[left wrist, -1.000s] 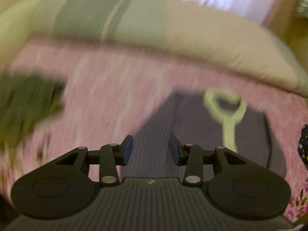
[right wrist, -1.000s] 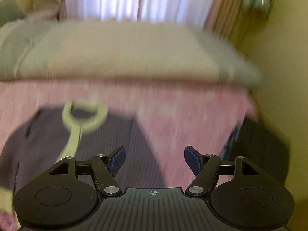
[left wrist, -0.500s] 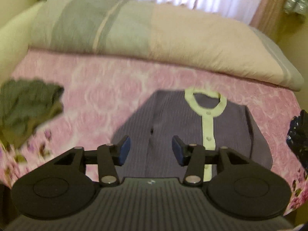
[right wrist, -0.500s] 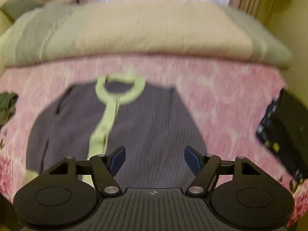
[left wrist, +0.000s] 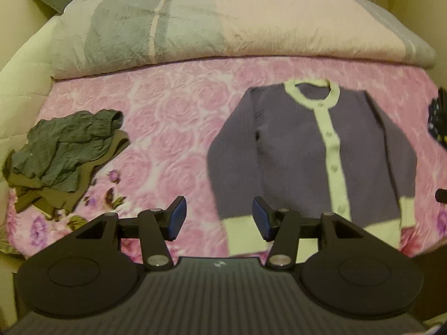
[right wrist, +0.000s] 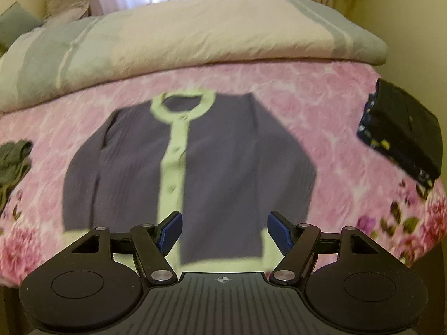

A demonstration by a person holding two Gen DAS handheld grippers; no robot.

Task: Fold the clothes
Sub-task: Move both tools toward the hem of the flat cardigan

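Observation:
A purple cardigan [left wrist: 296, 150] [right wrist: 223, 162] with pale green collar, button band, cuffs and hem lies flat, face up, on the pink floral bedspread [left wrist: 173, 117] [right wrist: 329, 122], sleeves down along its sides. My left gripper [left wrist: 218, 217] hovers open above the bed's near edge, just left of the cardigan's lower left cuff, holding nothing. Over the cardigan's hem my right gripper [right wrist: 225, 233] hangs open and empty.
A crumpled grey-green pile of clothes [left wrist: 64, 153] [right wrist: 12, 162] sits at the bed's left. A dark folded stack with a patterned edge [right wrist: 402, 136] [left wrist: 438, 117] lies at the right. A rolled duvet [left wrist: 223, 25] [right wrist: 181, 39] spans the back, below curtains.
Both grippers have pulled back from the bed, so the whole cardigan now shows. The left gripper's jaws have widened. The cardigan has not moved.

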